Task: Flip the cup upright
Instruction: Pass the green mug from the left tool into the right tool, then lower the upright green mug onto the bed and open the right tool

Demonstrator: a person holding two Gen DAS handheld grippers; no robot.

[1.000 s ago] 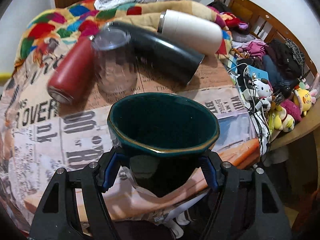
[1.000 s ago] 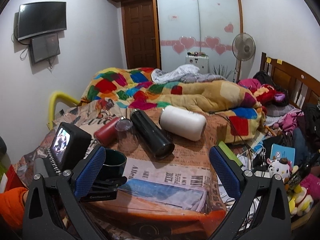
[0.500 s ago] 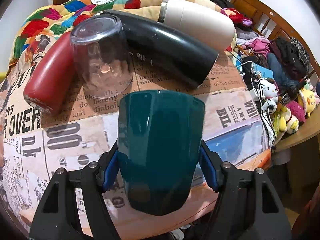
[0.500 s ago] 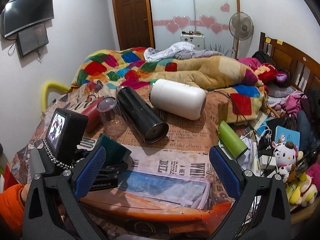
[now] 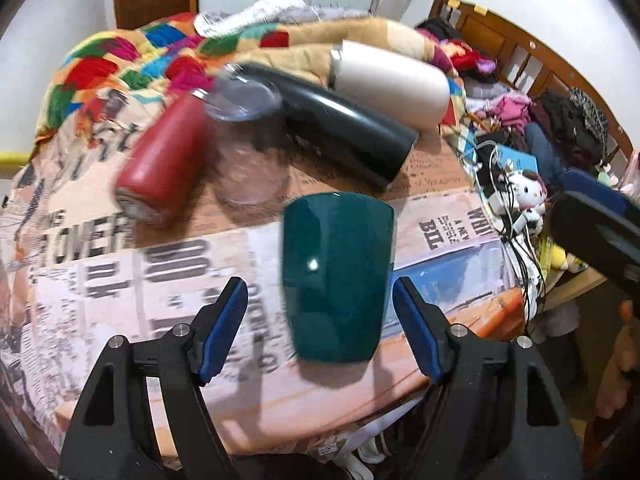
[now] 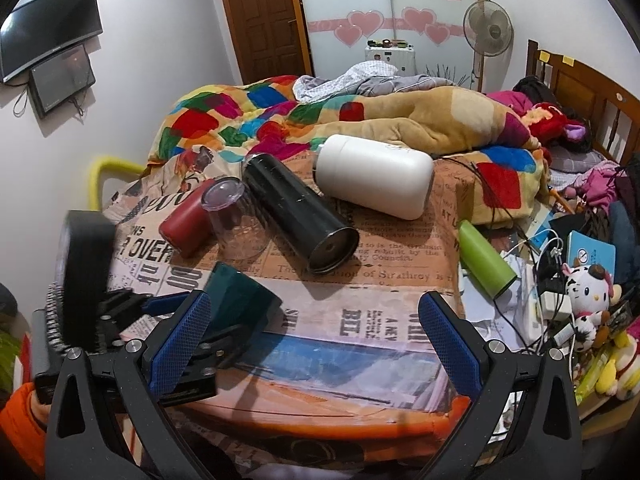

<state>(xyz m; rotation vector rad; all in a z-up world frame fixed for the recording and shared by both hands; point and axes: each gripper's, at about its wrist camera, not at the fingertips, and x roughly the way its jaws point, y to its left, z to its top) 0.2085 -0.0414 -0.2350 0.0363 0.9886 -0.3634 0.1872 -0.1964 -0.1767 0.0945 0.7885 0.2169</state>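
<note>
A: Item, green cup (image 5: 336,276): on the newsprint tablecloth (image 5: 120,272), near its front edge, between the left gripper (image 5: 320,332) pads, untouched; long axis runs away from it.
B: Jaws?
A: Both spread, empty. Right gripper (image 6: 316,336) farther off. Clear glass (image 5: 248,148) and black flask (image 5: 340,128) crowd behind.

My left view is motion-smeared, a glare spot on the cup (image 5: 334,276); my right is sharp, evenly lit; both bulge at their dark corners.

"OVER", "BIL", "A NEY" and "of Strathroy" printed on the newspaper-print cloth (image 6: 384,280)
</note>
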